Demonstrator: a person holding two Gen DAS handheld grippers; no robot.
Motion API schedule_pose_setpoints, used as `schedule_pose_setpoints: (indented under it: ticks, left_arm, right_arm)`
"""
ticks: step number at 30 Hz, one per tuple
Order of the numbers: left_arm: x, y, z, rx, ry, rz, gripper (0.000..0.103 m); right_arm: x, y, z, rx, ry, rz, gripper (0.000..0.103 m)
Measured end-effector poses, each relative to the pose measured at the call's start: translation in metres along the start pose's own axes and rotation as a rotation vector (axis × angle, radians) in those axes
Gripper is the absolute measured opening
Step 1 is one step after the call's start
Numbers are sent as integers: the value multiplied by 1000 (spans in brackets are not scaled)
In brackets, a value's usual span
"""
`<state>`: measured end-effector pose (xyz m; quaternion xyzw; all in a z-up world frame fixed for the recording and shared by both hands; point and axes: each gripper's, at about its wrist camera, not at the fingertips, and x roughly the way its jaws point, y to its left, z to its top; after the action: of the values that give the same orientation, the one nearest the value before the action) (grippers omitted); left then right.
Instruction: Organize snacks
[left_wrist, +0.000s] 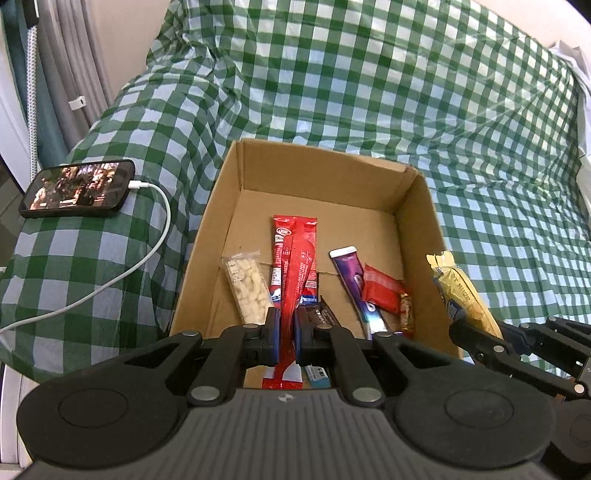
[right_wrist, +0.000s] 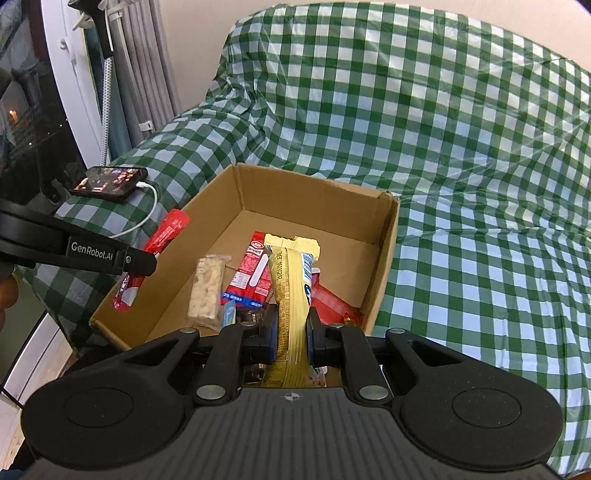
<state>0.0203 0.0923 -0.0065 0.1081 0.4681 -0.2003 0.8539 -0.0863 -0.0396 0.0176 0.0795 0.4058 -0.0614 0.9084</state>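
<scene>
An open cardboard box (left_wrist: 421, 221) (right_wrist: 384, 251) sits on a green checked cloth. It holds a clear pack of pale puffed snack (left_wrist: 247, 291) (right_wrist: 207, 291), a flat red packet (left_wrist: 291, 236) (right_wrist: 251, 280), a purple stick (left_wrist: 354, 280), a small red packet (left_wrist: 380, 295) and a dark packet. My left gripper (left_wrist: 287, 332) is shut on a long red snack stick (left_wrist: 295, 288) above the box's near edge; the stick shows in the right wrist view (right_wrist: 162, 236). My right gripper (right_wrist: 291, 332) is shut on a yellow snack packet (right_wrist: 291, 295) (left_wrist: 461, 295) over the box's right side.
A phone (left_wrist: 77, 188) (right_wrist: 110, 182) with a lit screen lies on the cloth left of the box, with a white charging cable (left_wrist: 147, 258) trailing from it. Curtains and a window stand at the far left. Checked cloth spreads behind and right of the box.
</scene>
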Motion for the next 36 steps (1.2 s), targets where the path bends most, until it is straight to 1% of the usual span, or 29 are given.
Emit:
schedule_pose_setpoints:
  ticks: [9, 14, 16, 17, 18, 19, 20, 21, 22, 23, 24, 26, 27, 29, 31, 33, 36]
  left_arm:
    - [34, -2, 9, 14, 47, 10, 8]
    - [52, -3, 12, 24, 64, 31, 8]
    - [59, -2, 12, 24, 76, 38, 9]
    - [63, -1, 12, 25, 81, 42, 12]
    - [67, 0, 12, 30, 84, 49, 15]
    - [70, 0, 12, 39, 87, 53, 34]
    - [72, 1, 12, 45, 93, 63, 75]
    - [72, 3, 13, 45, 92, 82, 93]
    - [69, 6, 11, 41, 67, 101, 102]
    - [63, 9, 9, 40, 22, 117, 103]
    - [58, 11, 6, 47, 4, 129, 103]
    - [53, 13, 0, 59, 15, 149, 103]
    - [51, 14, -5, 56, 30, 157, 103]
    - [47, 14, -16, 51, 52, 166, 103]
    - [41, 9, -26, 65, 66, 185, 103]
    - [30, 2, -37, 74, 70, 200, 103]
    - [11, -7, -48, 79, 64, 190, 103]
  right_arm:
    - [37, -7, 5, 16, 46, 12, 15]
    - [54, -11, 5, 20, 71, 15, 15]
    - [59, -12, 4, 20, 80, 13, 15]
    - [62, -12, 4, 20, 84, 13, 15]
    - [65, -13, 4, 24, 87, 17, 15]
    - [69, -15, 4, 34, 93, 31, 17]
    - [72, -16, 4, 48, 101, 45, 18]
    - [75, -18, 4, 70, 113, 54, 33]
    - [75, -20, 4, 92, 120, 49, 44]
    - [75, -21, 4, 113, 118, 38, 63]
    - [72, -22, 3, 119, 110, 33, 69]
    - [64, -20, 0, 112, 100, 36, 71]
    - [60, -19, -4, 117, 100, 31, 77]
    - [52, -16, -11, 129, 107, 12, 84]
    - [42, -11, -20, 135, 109, -3, 85]
    - [30, -6, -28, 144, 93, -24, 88]
    - [8, 3, -37, 136, 43, -63, 92]
